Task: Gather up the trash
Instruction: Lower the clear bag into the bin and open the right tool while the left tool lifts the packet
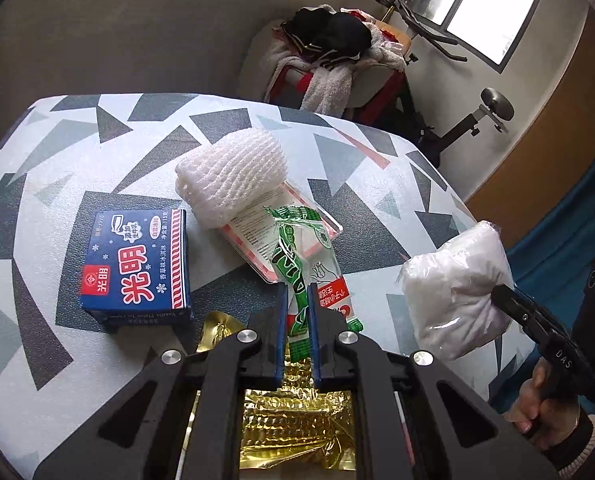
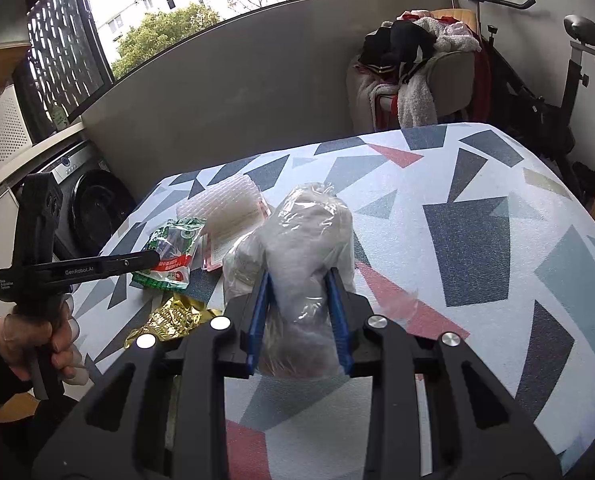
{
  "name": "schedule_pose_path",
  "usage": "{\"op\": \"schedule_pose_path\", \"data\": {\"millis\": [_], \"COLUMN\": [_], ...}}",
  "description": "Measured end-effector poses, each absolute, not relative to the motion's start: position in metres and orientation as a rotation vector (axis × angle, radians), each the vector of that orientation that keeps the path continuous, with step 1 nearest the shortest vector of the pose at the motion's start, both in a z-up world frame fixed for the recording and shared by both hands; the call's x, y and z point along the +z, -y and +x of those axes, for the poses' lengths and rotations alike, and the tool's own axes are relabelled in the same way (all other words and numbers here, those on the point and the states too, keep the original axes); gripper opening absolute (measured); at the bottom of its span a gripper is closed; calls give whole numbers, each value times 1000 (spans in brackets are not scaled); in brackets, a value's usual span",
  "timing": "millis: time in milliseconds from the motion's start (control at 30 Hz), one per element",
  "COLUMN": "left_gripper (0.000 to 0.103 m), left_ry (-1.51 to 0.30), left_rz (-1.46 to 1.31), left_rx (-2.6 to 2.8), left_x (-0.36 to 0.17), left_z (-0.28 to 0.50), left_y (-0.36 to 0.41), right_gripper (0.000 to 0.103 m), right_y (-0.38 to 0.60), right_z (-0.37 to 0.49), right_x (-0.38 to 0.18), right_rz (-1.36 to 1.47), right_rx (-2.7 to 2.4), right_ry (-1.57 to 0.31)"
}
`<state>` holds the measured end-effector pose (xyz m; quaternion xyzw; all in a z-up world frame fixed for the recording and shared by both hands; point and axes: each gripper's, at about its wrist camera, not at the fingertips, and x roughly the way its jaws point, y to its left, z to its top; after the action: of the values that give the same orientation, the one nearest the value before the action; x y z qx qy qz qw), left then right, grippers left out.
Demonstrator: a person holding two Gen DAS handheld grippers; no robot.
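Note:
My left gripper is shut on a green and white wrapper, held just above the patterned table; it also shows in the right wrist view. My right gripper is shut on a clear plastic bag of white stuffing, seen at the table's right edge in the left wrist view. A blue carton, white foam netting, a clear pink-edged tray and gold foil lie on the table.
A chair piled with clothes and an exercise bike stand beyond the table. A washing machine sits at the left in the right wrist view. A grey wall runs behind.

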<state>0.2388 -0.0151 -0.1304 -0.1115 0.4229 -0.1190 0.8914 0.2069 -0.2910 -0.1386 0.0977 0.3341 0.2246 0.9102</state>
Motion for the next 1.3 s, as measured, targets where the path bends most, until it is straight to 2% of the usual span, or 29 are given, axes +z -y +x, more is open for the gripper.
{"op": "schedule_pose_path", "data": {"millis": [433, 767, 1300], "left_gripper": [10, 10, 10], "left_ry": [-747, -699, -654], "left_rz": [-93, -146, -111], "left_rx": [-210, -143, -142], "left_x": [-95, -95, -108], "left_z": [140, 56, -5], "left_y": [-3, -32, -25], "right_gripper": [32, 32, 32], "right_y": [265, 233, 176], "right_z": [160, 109, 27], "right_x": [-113, -113, -172], "right_rz": [141, 96, -171], "right_rx": [542, 643, 819], "right_ry": [-641, -647, -832]}}
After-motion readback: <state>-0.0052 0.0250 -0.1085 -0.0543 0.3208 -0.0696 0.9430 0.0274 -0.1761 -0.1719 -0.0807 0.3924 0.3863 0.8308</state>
